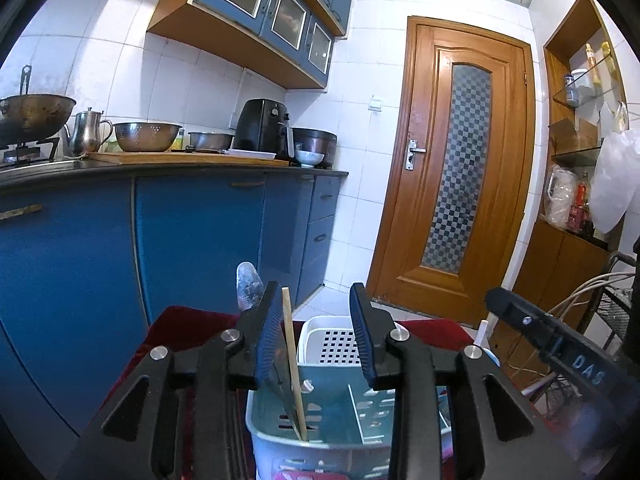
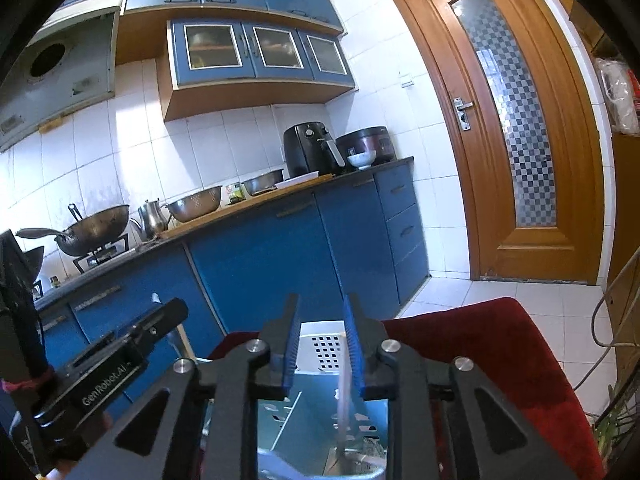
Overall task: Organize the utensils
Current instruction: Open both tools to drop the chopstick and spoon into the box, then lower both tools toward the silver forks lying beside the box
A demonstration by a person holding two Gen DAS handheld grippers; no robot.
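Left wrist view: left hand-held gripper (image 1: 316, 332) hangs released over a caddy (image 1: 320, 436), one chopstick (image 1: 294, 364) loose between its jaws, standing in the caddy. Right hand-held gripper (image 2: 322, 346) is likewise released, a blurred utensil (image 2: 344, 400) upright beneath. Red cloth (image 2: 500, 344) underlies; blue cabinets (image 1: 180, 240), wooden door (image 1: 460, 160) beyond.

A wooden chopstick (image 1: 294, 360) stands in the pale, smooth plastic caddy (image 1: 280, 444) on red plush cloth (image 2: 500, 344).

Bright daylight glares off the white tiles (image 1: 372, 40); fisheye edges curve and darken; nearest objects blur.
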